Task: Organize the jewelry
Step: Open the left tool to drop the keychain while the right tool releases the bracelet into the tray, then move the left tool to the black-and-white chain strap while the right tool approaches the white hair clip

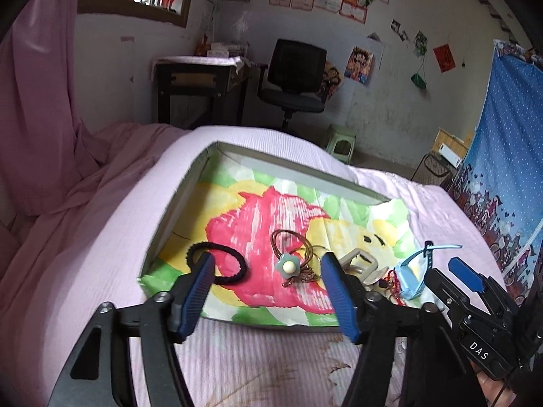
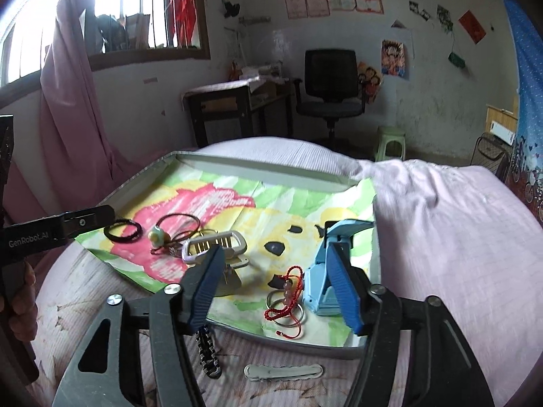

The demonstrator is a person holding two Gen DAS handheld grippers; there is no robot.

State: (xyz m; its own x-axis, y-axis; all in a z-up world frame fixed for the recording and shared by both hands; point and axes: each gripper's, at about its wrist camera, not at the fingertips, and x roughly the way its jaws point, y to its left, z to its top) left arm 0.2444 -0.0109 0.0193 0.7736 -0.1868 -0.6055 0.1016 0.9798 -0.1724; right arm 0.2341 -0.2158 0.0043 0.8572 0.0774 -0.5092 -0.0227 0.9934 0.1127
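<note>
Both claws hover at the near edge of the shallow grey tray (image 2: 305, 179), which sits on a bed under a pale pink ribbed bedspread (image 2: 458, 237); a painted paper sheet with a red flower (image 2: 210, 196) lines it.

The left claw (image 1: 268, 291) gapes wide and holds nothing. Between its fingers, near the tray's front edge, lies the brown wire hair tie with a pale green flower and cream bead (image 1: 288, 264). It looks light and springy, so the bead cluster seems the surest place to pinch. Just to its left rests the black fabric hair loop (image 1: 217, 264), soft and floppy, probably best caught across one strand.

The right claw (image 2: 278, 288) is also spread wide and empty, above the front right corner. There lie a red beaded cord on silver metal rings (image 2: 285, 298), limp and liable to dangle or snag, and a light blue plastic clip (image 2: 325, 271) touching the right finger's inner side: stiff, smooth, likely slippery. The white plastic comb-style hair clip (image 2: 213, 246) sits mid-tray, rigid enough to take by its frame.

Off the tray, on the bedspread by its front edge, lie a dark link chain (image 2: 208, 349) and a flat white barrette (image 2: 283, 371).

The mattress is soft, so pressing down may sink things. Beyond are a black office chair (image 2: 331, 84), a dark desk (image 2: 237, 108), a barred window (image 2: 101, 10) and pink curtains (image 2: 68, 101).
</note>
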